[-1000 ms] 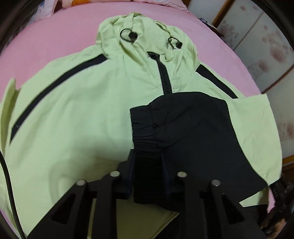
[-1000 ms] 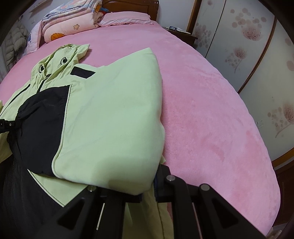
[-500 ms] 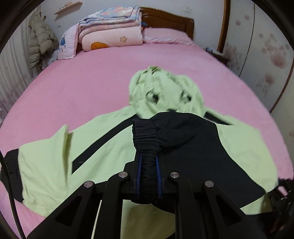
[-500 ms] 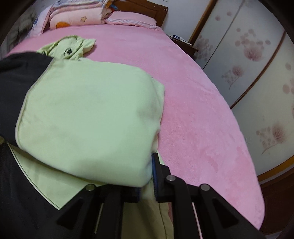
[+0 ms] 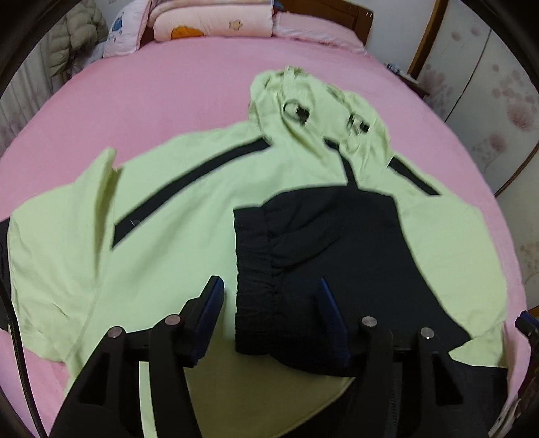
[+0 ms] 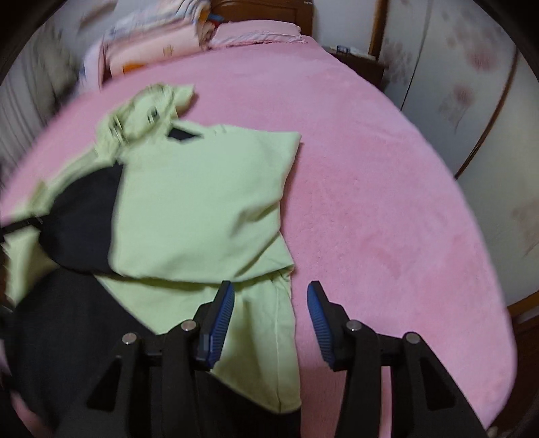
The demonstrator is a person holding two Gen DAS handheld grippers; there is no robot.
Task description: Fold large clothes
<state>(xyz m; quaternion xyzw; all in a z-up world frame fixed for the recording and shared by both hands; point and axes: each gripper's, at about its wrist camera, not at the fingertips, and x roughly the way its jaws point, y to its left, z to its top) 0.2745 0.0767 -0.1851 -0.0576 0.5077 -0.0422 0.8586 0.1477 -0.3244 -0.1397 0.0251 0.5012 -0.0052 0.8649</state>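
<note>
Pink bedspread (image 5: 151, 101) carries our lime-green jacket (image 5: 188, 209), its black-cuffed sleeve (image 5: 323, 249) folded across the chest. We hold the left gripper (image 5: 269, 303) and right gripper (image 6: 269, 303) spread, grasping nothing. Folded quilts (image 5: 212, 23) sit by the headboard.

Home bedroom: pink bed (image 5: 168, 101), stacked quilts (image 5: 209, 23), wooden headboard (image 5: 323, 10)

Motion-smeared across the right wrist view: hood (image 6: 148, 107) of the jacket (image 6: 202, 202), folded bedding (image 6: 151, 43), left wall. Softly blurred in the left wrist view: hood toggles (image 5: 298, 111). Cut off by the lower edge: jacket hem. Hidden under the folded black sleeve (image 5: 323, 256): lower zipper and chest.
</note>
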